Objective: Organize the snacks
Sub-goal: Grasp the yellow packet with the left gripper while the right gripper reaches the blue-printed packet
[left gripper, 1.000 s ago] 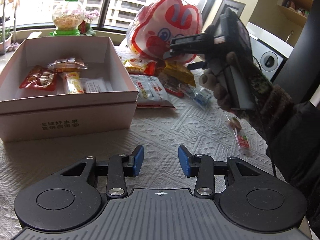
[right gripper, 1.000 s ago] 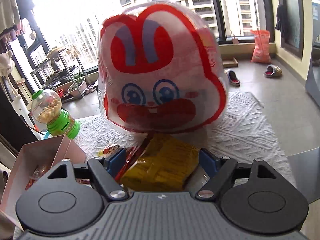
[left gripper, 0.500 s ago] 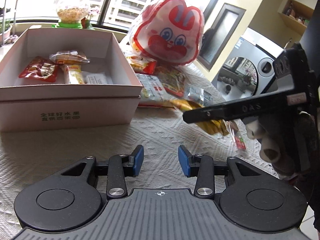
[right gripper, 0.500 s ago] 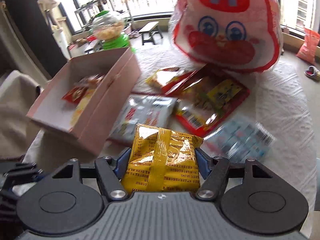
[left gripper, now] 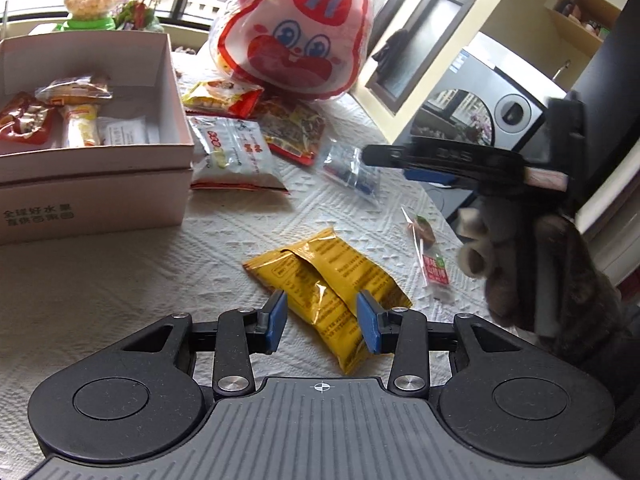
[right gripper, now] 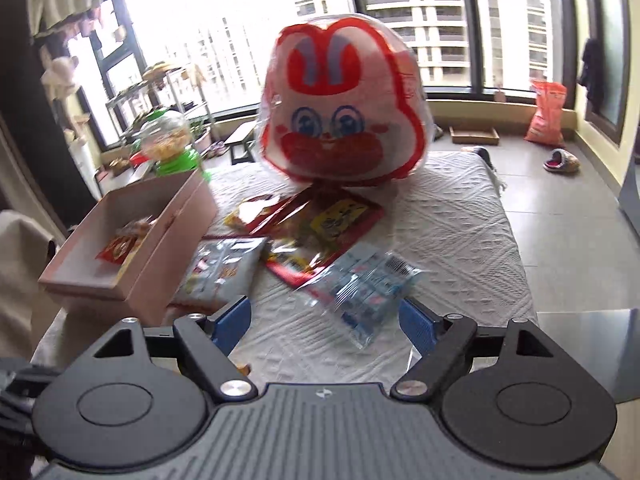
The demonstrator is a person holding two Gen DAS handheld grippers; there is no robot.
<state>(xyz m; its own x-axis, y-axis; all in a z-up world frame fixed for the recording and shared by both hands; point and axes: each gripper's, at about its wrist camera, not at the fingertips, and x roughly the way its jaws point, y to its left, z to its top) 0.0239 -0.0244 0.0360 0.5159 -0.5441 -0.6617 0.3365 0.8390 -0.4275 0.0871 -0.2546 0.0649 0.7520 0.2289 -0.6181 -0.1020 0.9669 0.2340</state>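
A yellow snack packet lies on the white cloth, its near end between the blue pads of my left gripper. That gripper stands open and its pads do not press the packet. A gloved hand holds my right gripper above the cloth's right side. Its jaws are opening, as the right wrist view shows of this gripper, with nothing between them. A clear packet with blue print lies just beyond its fingers. The open pink box at the left holds several snacks.
A big bunny-face bag stands at the back. Before it lie a red packet, a white packet and a yellow-red packet. A small wrapped sweet lies at the right. A green candy dispenser stands behind the box.
The right gripper has let go of the yellow packet, which now lies on the cloth before the left gripper. The right gripper has swung back toward the pile. The left gripper has shifted right.
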